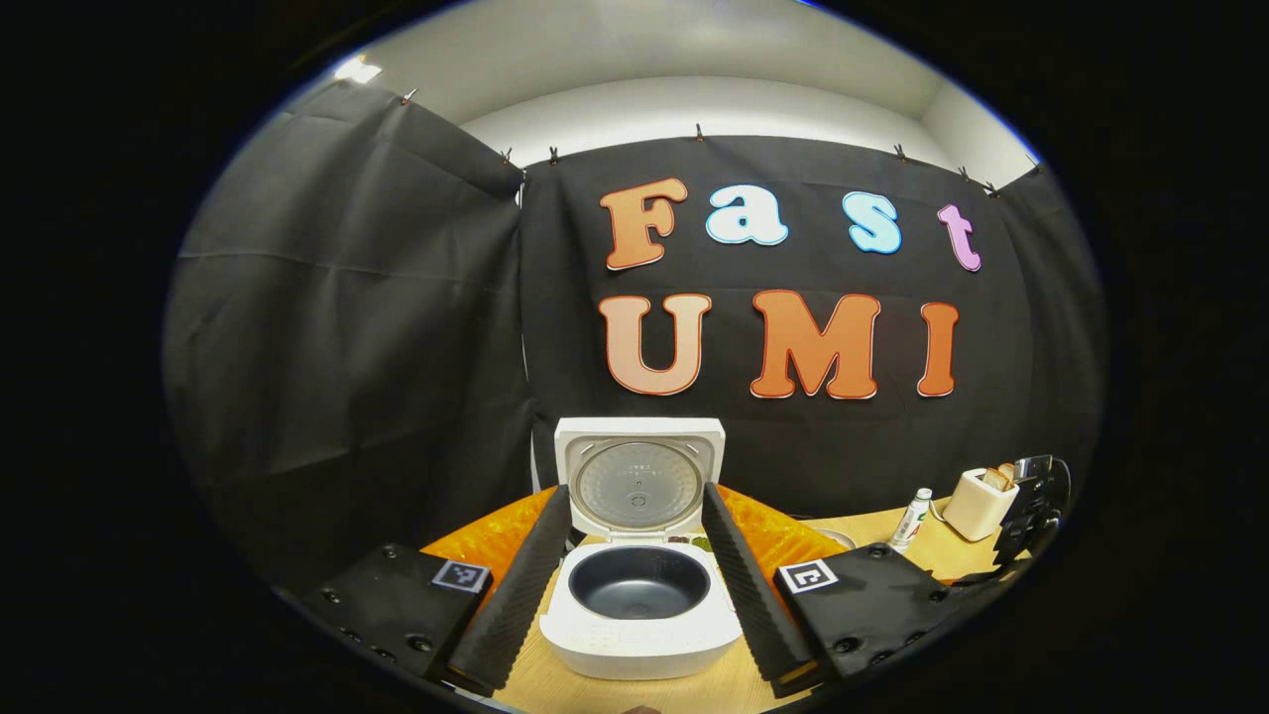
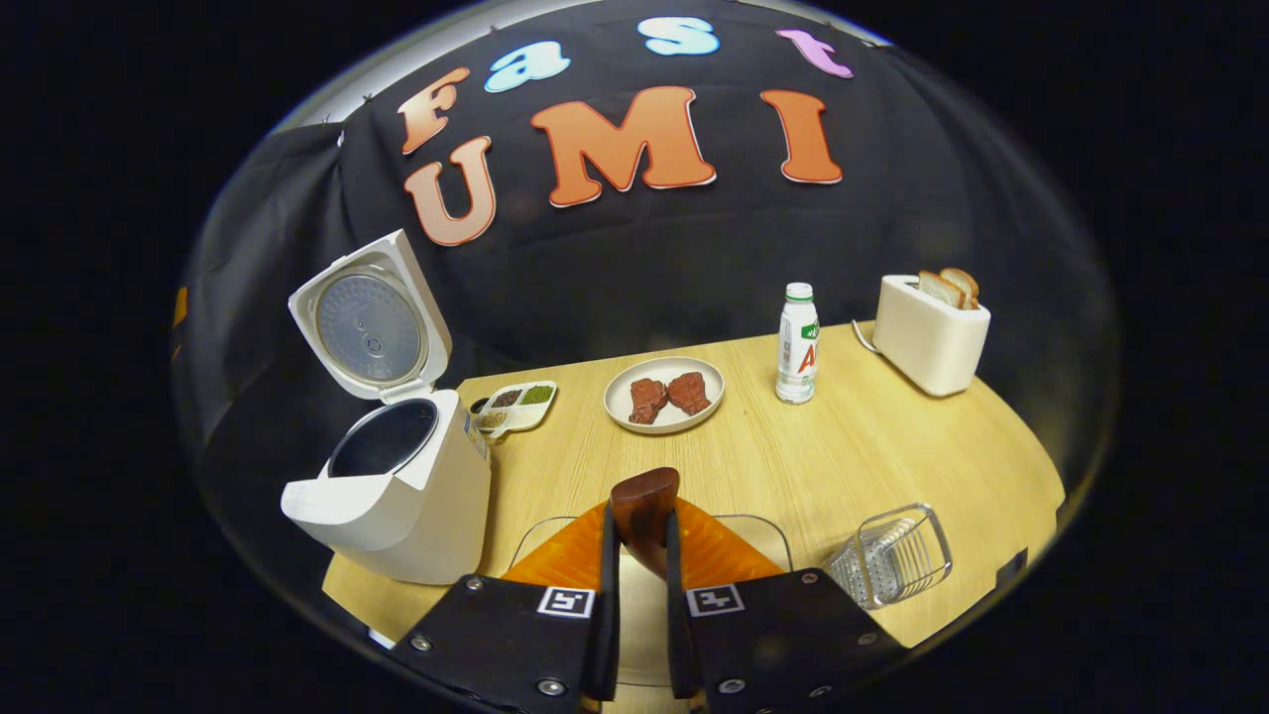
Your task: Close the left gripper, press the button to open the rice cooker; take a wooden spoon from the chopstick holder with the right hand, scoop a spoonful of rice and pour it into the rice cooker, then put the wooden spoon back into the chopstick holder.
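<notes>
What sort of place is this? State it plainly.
Probably a mock kitchen table in a recording booth: an open white rice cooker, a cream toaster holding bread slices and a white plate of brown meat on a light wooden tabletop.

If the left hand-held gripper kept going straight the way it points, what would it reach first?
Most likely the open white rice cooker, which sits between the open fingers of the left hand-held gripper; past its dark inner pot stands the raised lid. Depth is uncertain.
</notes>
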{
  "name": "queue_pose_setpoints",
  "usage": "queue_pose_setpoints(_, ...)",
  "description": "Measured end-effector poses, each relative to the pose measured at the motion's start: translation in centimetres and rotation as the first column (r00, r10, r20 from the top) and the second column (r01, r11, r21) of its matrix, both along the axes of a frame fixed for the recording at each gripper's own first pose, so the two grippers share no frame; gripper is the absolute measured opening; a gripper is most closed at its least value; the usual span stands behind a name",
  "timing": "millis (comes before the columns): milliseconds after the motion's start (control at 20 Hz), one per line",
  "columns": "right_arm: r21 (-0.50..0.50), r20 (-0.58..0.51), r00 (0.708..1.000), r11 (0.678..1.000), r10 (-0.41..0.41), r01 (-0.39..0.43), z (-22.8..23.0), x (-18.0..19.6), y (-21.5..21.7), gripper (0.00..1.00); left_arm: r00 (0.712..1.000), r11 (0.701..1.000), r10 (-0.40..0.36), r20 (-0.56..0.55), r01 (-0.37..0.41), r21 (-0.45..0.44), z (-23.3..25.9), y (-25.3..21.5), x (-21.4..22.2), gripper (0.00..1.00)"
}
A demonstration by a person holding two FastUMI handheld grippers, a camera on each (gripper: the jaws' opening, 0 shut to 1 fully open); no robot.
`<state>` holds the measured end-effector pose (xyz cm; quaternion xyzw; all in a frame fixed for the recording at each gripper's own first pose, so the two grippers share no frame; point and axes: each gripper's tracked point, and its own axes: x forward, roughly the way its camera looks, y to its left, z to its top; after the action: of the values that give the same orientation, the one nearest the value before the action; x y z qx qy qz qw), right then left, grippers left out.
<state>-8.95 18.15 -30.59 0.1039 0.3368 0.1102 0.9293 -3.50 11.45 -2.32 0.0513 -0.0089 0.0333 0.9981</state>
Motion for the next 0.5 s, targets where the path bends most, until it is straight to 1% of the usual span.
queue_pose_setpoints(100, 0.057, -0.040, 0.999, 0.998, -0.029, 0.031, -0.3, -0.2, 0.0, 0.19, 1.000, 1.000, 0.003, -0.005, -0.003, -0.004, -0.2, 0.4, 0.0, 0.90)
queue_pose_setpoints(200, 0.125, -0.097, 0.992, 0.988, -0.074, 0.086, -0.5, -0.3, -0.3, 0.20, 1.000, 1.000, 0.003, -0.010, -0.003, -0.007, -0.3, 0.6, 0.1, 0.90)
queue_pose_setpoints(350, 0.235, -0.185, 0.974, 0.957, -0.130, 0.172, -1.1, -0.7, -0.4, 0.20, 1.000, 1.000, 0.000, -0.017, 0.000, -0.009, -0.6, 0.9, 0.2, 0.91)
queue_pose_setpoints(500, 0.299, -0.247, 0.958, 0.929, -0.148, 0.221, -1.4, -0.9, 0.3, 0.20, 0.999, 1.000, -0.011, -0.032, 0.011, -0.012, -1.2, 0.9, 0.2, 0.91)
